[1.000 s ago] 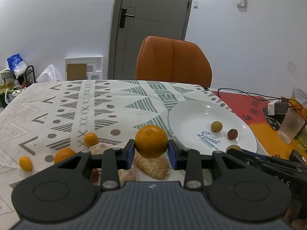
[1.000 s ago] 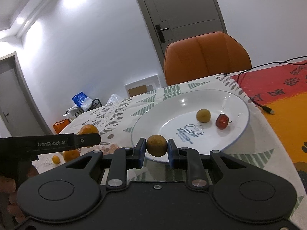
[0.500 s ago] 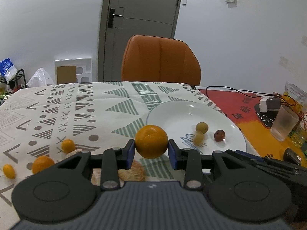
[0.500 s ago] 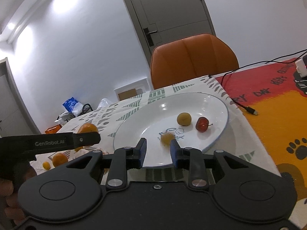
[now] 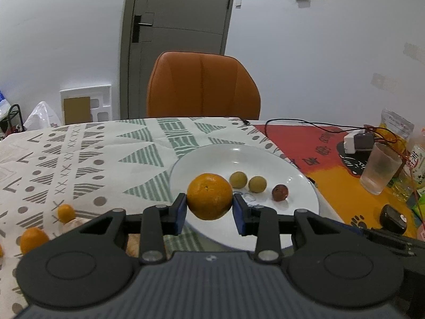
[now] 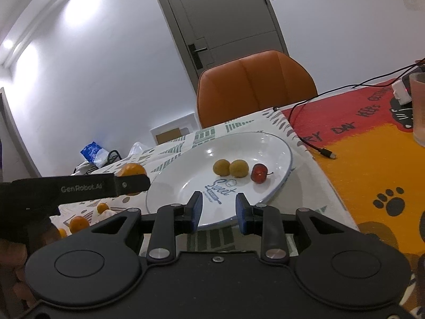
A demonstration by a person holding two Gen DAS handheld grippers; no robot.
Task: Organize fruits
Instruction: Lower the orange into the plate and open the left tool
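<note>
My left gripper (image 5: 209, 210) is shut on an orange (image 5: 209, 200) and holds it above the near left rim of the white plate (image 5: 300, 212). The orange also shows in the right wrist view (image 6: 132, 170). My right gripper (image 6: 218, 212) is open and empty just over the plate's (image 6: 170, 188) near rim. Two yellow-brown round fruits (image 6: 221, 167) (image 6: 238, 168) and a red cherry (image 6: 259, 173) lie on the plate. Small oranges (image 5: 66, 212) (image 5: 34, 239) and a peeled fruit (image 5: 77, 223) lie on the patterned cloth at the left.
An orange chair (image 5: 203, 85) stands behind the table. A frosted glass (image 5: 379, 168), a charger with cables (image 5: 358, 141) and packets (image 5: 397, 127) sit at the right on the red and orange mat. A cable end (image 6: 328, 154) lies near the plate.
My right gripper opened and dropped its yellow-brown fruit onto the plate, where it rolled beside the other one. My left gripper carried the orange rightward to the plate.
</note>
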